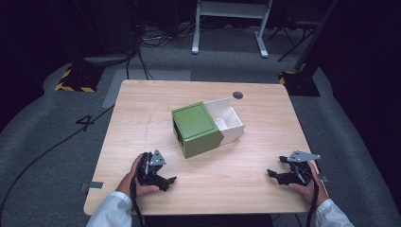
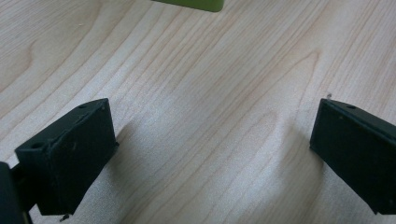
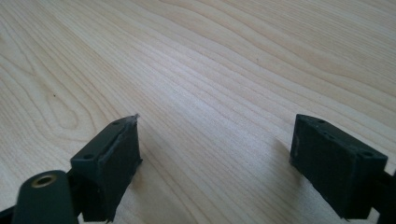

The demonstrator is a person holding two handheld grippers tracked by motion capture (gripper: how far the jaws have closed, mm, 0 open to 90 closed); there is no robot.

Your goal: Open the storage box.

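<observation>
A green box sleeve (image 1: 196,128) lies in the middle of the wooden table (image 1: 142,109), with a white inner drawer (image 1: 228,120) slid partway out on its right. My left gripper (image 1: 169,181) rests on the table near the front left, open, jaws pointing right with nothing between them. In the left gripper view my gripper (image 2: 212,149) stands over bare wood, and a green corner of the sleeve (image 2: 196,3) shows at the top edge. My right gripper (image 1: 271,173) rests at the front right, open and empty, seen over bare wood (image 3: 215,154).
A small dark round grommet (image 1: 238,95) sits near the table's far edge. Grey floor with cables (image 1: 56,142), a white desk frame (image 1: 231,19) and yellow-black striped bases (image 1: 75,80) surround the table.
</observation>
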